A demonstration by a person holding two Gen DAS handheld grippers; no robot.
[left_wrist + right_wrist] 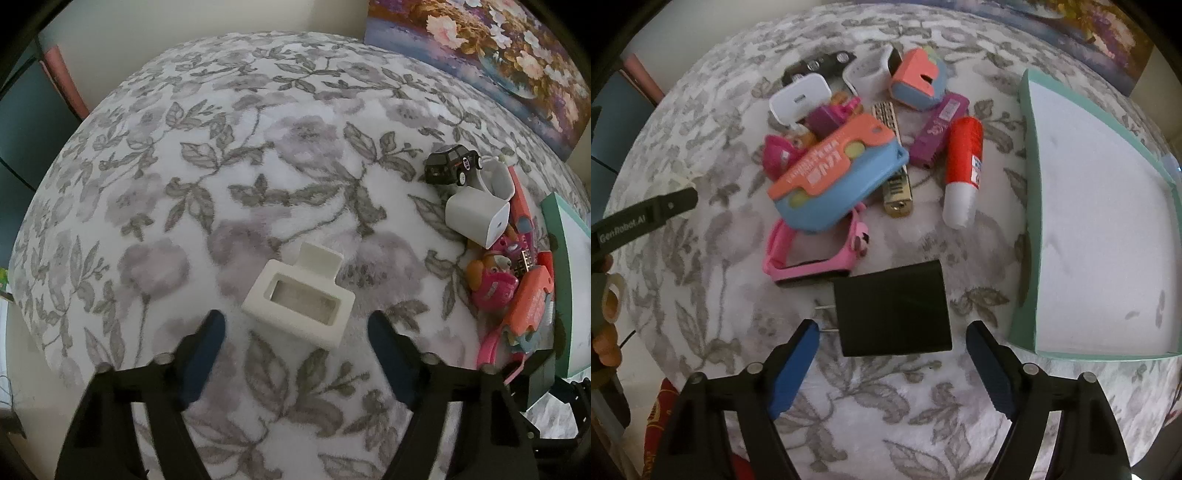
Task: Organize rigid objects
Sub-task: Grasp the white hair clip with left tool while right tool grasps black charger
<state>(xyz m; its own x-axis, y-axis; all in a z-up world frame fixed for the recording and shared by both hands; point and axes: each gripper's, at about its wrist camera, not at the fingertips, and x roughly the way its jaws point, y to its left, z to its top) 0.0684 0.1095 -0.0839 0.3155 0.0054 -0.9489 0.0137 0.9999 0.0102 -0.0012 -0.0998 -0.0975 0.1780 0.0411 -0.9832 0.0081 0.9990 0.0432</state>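
Both grippers point steeply down at a bed-like surface under a floral blanket [295,155]. From the left wrist, the left gripper [295,328] stands with its blue-padded fingers [207,350] spread, gripping nothing; a white rectangular holder [299,306] lies on the blanket just ahead, between the fingertips but touching neither. Farther right sit a black toy car [452,164], a white charger cube [476,218] and a heap of pink and orange toys beside a teal box [561,258].

From the right wrist, the right gripper [892,336] is likewise spread and empty, its fingers flanking a black plug adapter [892,308] lying flat with its prongs toward the left finger, no pad pressing it. Beyond it lie a pink frame [816,251], an orange-and-blue toy [842,173], a red-and-white tube [962,166] and a purple stick [940,127]. The teal box's wall [1030,192] stands to the right.
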